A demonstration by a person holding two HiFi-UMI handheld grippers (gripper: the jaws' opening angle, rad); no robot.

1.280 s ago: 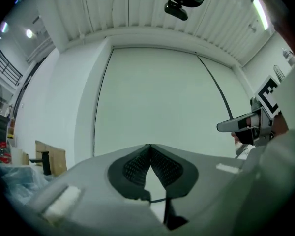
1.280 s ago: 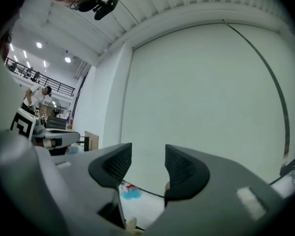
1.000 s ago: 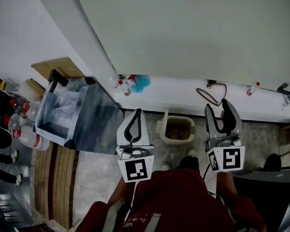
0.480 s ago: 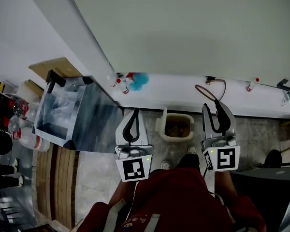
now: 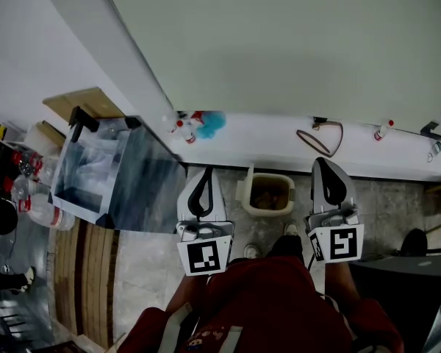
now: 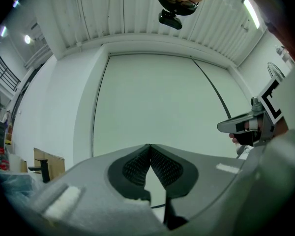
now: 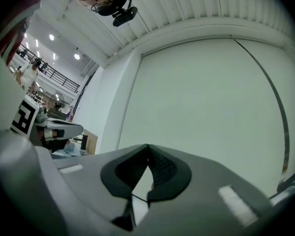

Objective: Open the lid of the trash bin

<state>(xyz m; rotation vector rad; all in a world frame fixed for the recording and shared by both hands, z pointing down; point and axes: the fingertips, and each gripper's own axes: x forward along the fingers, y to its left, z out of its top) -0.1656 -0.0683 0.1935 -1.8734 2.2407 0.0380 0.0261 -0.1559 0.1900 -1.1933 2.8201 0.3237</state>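
The small beige trash bin stands on the tiled floor by the white ledge, and its brown inside shows from above. It lies between my two grippers in the head view. My left gripper is shut, tips together, holding nothing, left of the bin. The jaws of my right gripper are closing and meet tip to tip with nothing between them, right of the bin. Both point at the pale wall, as the left gripper view and the right gripper view show. Neither touches the bin.
A clear plastic crate sits at the left with bottles beside it. Spray bottles, a blue duster and a looped cable lie on the white ledge. Wooden boards lie lower left, and a dark box stands lower right.
My right gripper's jaws went from wide open to shut. My left gripper stayed shut and about where it was.
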